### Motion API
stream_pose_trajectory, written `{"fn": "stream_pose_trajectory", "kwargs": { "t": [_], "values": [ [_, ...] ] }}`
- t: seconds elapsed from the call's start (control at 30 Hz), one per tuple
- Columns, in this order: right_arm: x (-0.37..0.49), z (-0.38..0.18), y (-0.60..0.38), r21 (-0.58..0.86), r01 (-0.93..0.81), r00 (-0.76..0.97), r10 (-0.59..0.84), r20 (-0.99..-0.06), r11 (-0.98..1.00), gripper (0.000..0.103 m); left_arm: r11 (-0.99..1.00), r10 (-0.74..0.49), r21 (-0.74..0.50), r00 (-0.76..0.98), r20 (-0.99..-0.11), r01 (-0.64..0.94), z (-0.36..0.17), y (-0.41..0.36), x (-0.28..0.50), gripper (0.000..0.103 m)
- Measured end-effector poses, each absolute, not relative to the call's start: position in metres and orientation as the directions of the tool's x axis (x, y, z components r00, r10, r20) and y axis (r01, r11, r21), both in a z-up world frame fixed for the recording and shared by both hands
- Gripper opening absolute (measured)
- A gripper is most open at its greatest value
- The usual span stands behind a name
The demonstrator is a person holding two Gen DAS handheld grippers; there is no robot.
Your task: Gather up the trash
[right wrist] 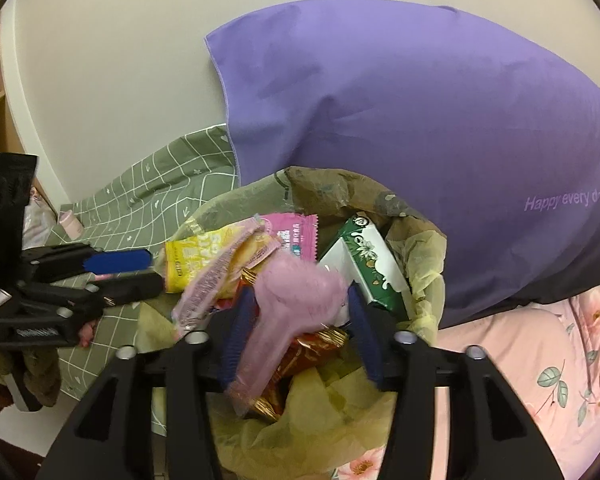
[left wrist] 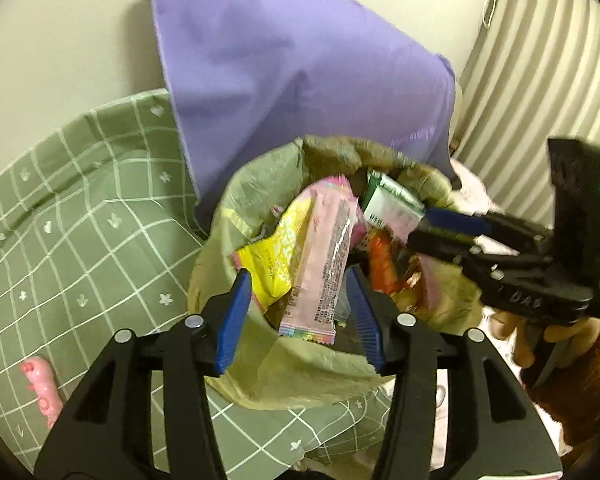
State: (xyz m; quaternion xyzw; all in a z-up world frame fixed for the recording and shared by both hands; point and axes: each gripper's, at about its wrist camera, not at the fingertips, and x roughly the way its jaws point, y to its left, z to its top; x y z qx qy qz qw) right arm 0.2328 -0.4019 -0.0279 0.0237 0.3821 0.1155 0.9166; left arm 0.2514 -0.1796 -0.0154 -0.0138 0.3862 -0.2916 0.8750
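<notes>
An olive-yellow trash bag [left wrist: 260, 376] [right wrist: 340, 432] stands open on the bed, full of wrappers. In the left wrist view my left gripper [left wrist: 298, 284] is open above the bag mouth, with a long pink wrapper [left wrist: 324, 264] loose between its fingers. A yellow packet [left wrist: 276, 256] and a green-white carton [left wrist: 388, 200] lie in the bag. My right gripper [left wrist: 420, 226] reaches in from the right, jaws apart. In the right wrist view my right gripper [right wrist: 298, 300] is open, with a blurred pink wrapper [right wrist: 284, 312] between the fingers over the bag. The left gripper [right wrist: 156, 270] shows at left.
A purple pillow [left wrist: 300, 72] [right wrist: 420, 128] leans on the wall behind the bag. A green checked sheet [left wrist: 80, 220] [right wrist: 148, 184] covers the bed on the left, a pink floral sheet [right wrist: 540, 360] on the right. A pink toy [left wrist: 40, 388] lies at lower left.
</notes>
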Motion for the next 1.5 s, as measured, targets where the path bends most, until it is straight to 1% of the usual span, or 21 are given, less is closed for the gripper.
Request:
{"fn": "stream_pose_trajectory", "kwargs": {
  "t": [0.03,0.13,0.2,0.27,0.3,0.33,0.4,0.5,0.63,0.8,0.9,1.07,1.2,1.5],
  "values": [
    [0.231,-0.027,-0.401,0.128,-0.183,0.685,0.22,-0.694,0.975,0.05,0.834,-0.52,-0.251,0.548,-0.655,0.491,-0.01,-0.172,0.245,0.051],
    [0.218,-0.021,-0.392,0.102,-0.148,0.717,0.178,-0.675,0.984,0.054,0.859,-0.495,-0.249,0.6,-0.629,0.447,0.002,-0.154,0.234,0.058],
    [0.204,-0.011,-0.384,0.087,-0.121,0.747,0.149,-0.649,0.989,0.055,0.887,-0.455,-0.248,0.647,-0.612,0.388,0.007,-0.132,0.218,0.063],
    [0.189,-0.002,-0.376,0.104,-0.123,0.765,0.161,-0.623,0.987,0.055,0.912,-0.409,-0.239,0.686,-0.601,0.334,0.012,-0.109,0.201,0.067],
    [0.179,0.004,-0.369,0.125,-0.143,0.771,0.19,-0.608,0.982,0.055,0.921,-0.388,-0.233,0.704,-0.595,0.311,0.015,-0.096,0.19,0.072],
    [0.171,0.009,-0.363,0.13,-0.155,0.776,0.202,-0.597,0.979,0.055,0.927,-0.375,-0.229,0.715,-0.591,0.297,0.016,-0.087,0.181,0.075],
    [0.148,0.018,-0.343,0.104,-0.169,0.785,0.198,-0.587,0.98,0.055,0.939,-0.345,-0.218,0.734,-0.585,0.267,0.02,-0.064,0.156,0.085],
    [0.117,0.024,-0.311,0.091,-0.2,0.782,0.215,-0.585,0.976,0.055,0.954,-0.3,-0.197,0.753,-0.585,0.227,0.024,-0.034,0.119,0.093],
    [0.076,0.025,-0.274,0.104,-0.231,0.774,0.247,-0.583,0.967,0.055,0.981,-0.193,-0.131,0.8,-0.568,0.144,0.028,-0.004,0.069,0.093],
    [0.029,0.027,-0.231,0.093,-0.256,0.779,0.262,-0.57,0.962,0.055,0.992,-0.126,-0.095,0.817,-0.563,0.088,0.028,0.019,0.027,0.093],
    [0.009,0.028,-0.21,0.069,-0.294,0.778,0.28,-0.563,0.953,0.055,0.994,-0.109,-0.086,0.815,-0.569,0.073,0.026,0.026,0.011,0.093],
    [-0.016,0.032,-0.187,-0.001,-0.302,0.802,0.253,-0.541,0.953,0.055,0.996,-0.07,-0.088,0.825,-0.561,0.025,0.028,0.035,-0.012,0.093],
    [-0.026,0.031,-0.182,0.005,-0.295,0.804,0.251,-0.539,0.955,0.055,0.998,-0.036,-0.07,0.838,-0.545,-0.002,0.033,0.041,-0.021,0.093],
    [-0.034,0.032,-0.182,0.027,-0.283,0.81,0.254,-0.529,0.959,0.055,0.998,-0.026,-0.065,0.848,-0.53,-0.01,0.04,0.044,-0.031,0.093]
  ]
}}
